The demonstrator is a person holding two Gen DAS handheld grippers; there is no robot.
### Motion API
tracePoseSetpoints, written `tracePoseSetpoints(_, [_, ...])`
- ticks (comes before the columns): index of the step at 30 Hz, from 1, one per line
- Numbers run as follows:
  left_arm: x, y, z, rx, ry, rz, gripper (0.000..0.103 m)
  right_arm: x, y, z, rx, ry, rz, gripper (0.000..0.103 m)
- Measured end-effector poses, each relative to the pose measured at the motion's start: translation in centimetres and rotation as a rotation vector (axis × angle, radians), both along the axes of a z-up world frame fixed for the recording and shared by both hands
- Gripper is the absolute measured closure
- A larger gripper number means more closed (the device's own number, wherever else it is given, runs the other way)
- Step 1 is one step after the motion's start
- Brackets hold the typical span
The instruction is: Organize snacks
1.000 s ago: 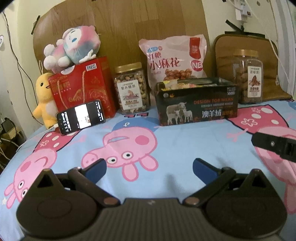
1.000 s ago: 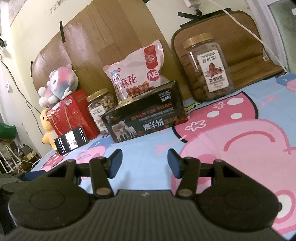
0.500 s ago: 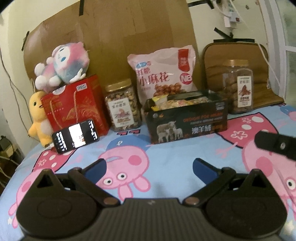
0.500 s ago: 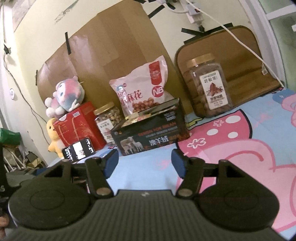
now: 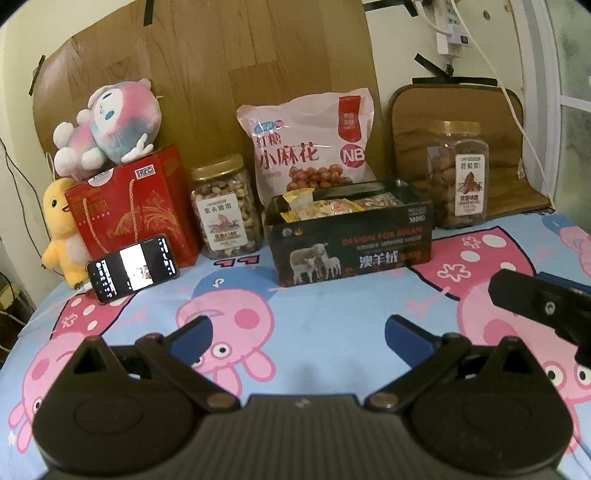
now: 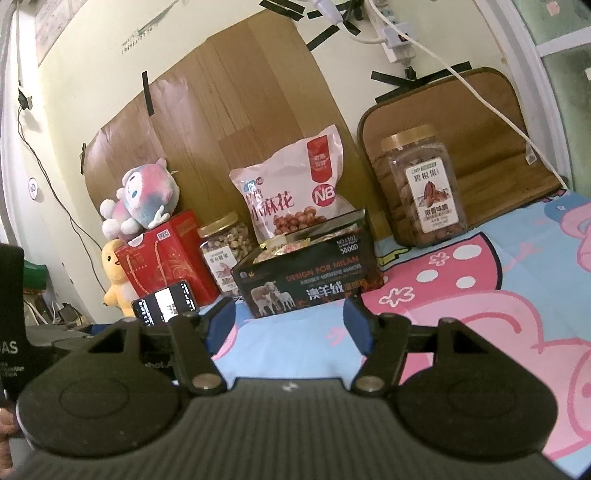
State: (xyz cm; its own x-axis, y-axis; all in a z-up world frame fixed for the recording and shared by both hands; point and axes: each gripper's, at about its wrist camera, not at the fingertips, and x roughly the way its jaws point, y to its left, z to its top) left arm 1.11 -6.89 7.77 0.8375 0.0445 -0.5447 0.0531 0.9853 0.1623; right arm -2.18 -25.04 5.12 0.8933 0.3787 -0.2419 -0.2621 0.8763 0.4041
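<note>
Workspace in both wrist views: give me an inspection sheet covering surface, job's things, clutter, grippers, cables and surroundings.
Surface: cartoon pig sheet, bare in front of the row of items.
Job's things: open black box holding small packets; pink snack bag upright behind it; nut jar to its left; pecan jar to its right.
Clutter: red gift box with pink plush on top; yellow duck plush; lit phone leaning on the gift box.
Grippers: left gripper and right gripper, jaws apart, holding nothing.
Cables: white cable from the power strip.
Surroundings: wood-pattern board taped to the wall.
</note>
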Motion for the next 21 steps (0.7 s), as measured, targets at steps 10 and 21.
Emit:
tracePoseSetpoints(10, [0.5, 0.2, -0.5, -0.009, 0.041, 0.022, 0.0, -0.2, 0.1, 0.0, 0.004, -0.007, 0.001, 0.036])
tracePoseSetpoints(21, [0.7, 0.3, -1.2, 0.0, 0.069, 0.033, 0.0, -0.1, 0.3, -0.3, 0.003, 0.007, 0.013, 0.036])
